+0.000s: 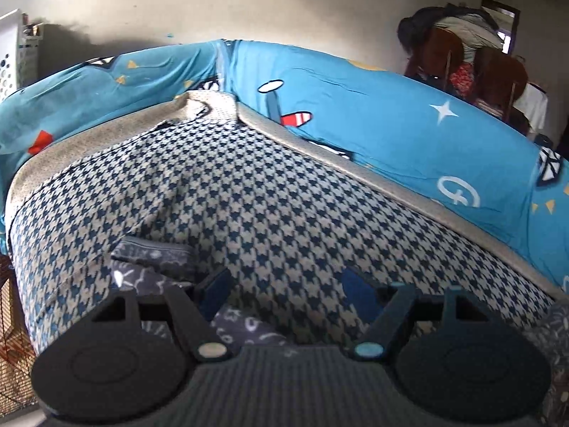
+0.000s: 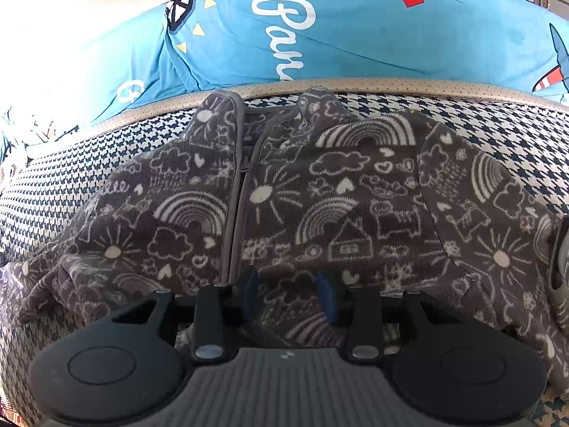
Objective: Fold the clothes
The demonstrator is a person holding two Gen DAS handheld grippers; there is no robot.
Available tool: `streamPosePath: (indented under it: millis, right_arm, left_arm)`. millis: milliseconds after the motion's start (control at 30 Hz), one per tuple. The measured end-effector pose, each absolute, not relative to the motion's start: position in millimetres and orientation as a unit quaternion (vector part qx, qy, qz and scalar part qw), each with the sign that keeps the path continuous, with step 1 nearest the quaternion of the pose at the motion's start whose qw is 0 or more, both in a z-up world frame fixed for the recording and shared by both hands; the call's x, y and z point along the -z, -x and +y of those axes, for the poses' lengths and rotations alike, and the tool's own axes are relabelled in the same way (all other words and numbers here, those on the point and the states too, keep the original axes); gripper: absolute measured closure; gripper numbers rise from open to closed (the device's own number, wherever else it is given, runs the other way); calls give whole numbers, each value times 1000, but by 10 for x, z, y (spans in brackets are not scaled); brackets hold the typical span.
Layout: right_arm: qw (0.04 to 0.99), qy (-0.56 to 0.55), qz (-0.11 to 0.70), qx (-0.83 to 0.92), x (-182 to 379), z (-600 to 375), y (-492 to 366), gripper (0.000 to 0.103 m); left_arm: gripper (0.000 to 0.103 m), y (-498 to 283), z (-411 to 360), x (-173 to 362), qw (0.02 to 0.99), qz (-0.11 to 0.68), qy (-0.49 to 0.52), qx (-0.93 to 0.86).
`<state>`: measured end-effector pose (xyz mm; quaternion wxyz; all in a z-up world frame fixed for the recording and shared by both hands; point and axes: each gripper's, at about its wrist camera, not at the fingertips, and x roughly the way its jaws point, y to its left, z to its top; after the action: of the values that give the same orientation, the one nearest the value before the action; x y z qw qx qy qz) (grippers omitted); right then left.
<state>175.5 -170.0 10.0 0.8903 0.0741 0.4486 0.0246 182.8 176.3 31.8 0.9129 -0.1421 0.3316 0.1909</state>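
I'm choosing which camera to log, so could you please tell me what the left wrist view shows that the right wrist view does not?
Only the left wrist view: a white basket, chairs heaped with clothes, and just a cuff of the garment. Only the right wrist view: the garment spread out, zipper up the front, and white lettering. Both: houndstooth cushion, blue sheet, and an open gripper, left and right.

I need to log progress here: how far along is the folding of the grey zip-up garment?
Barely begun. The grey patterned fleece jacket lies spread, zipped, on the houndstooth cushion; no fold shows. Both the right gripper and left gripper are open near its hem. All folding remains.
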Motion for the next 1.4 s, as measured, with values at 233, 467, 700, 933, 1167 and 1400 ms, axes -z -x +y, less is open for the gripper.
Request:
streamPosePath:
  millis: [233, 467, 700, 933, 1167, 1400]
  right_arm:
    - [896, -79, 437, -21, -174, -1781, -1741, 65]
    - [902, -96, 420, -19, -256, -1958, -1750, 65]
    - [911, -114, 395, -17, -325, -2153, -1827, 65]
    - [919, -115, 376, -13, -340, -2276, -1951, 65]
    - [925, -110, 362, -21, -302, -2290, -2152, 65]
    - [927, -111, 356, -29, -283, -2257, -2339, 65]
  left_arm:
    - [34, -1984, 1259, -278, 925, 351, 112, -95]
    - [34, -2154, 841, -271, 928, 363, 85, -24]
    - [33, -2397, 628, -201, 921, 379, 92, 17]
    - [33, -2608, 526, -69, 914, 394, 89, 47]
    - [33, -2756, 397, -17, 906, 399, 98, 97]
    - [33, -2870, 222, 32, 901, 402, 94, 130]
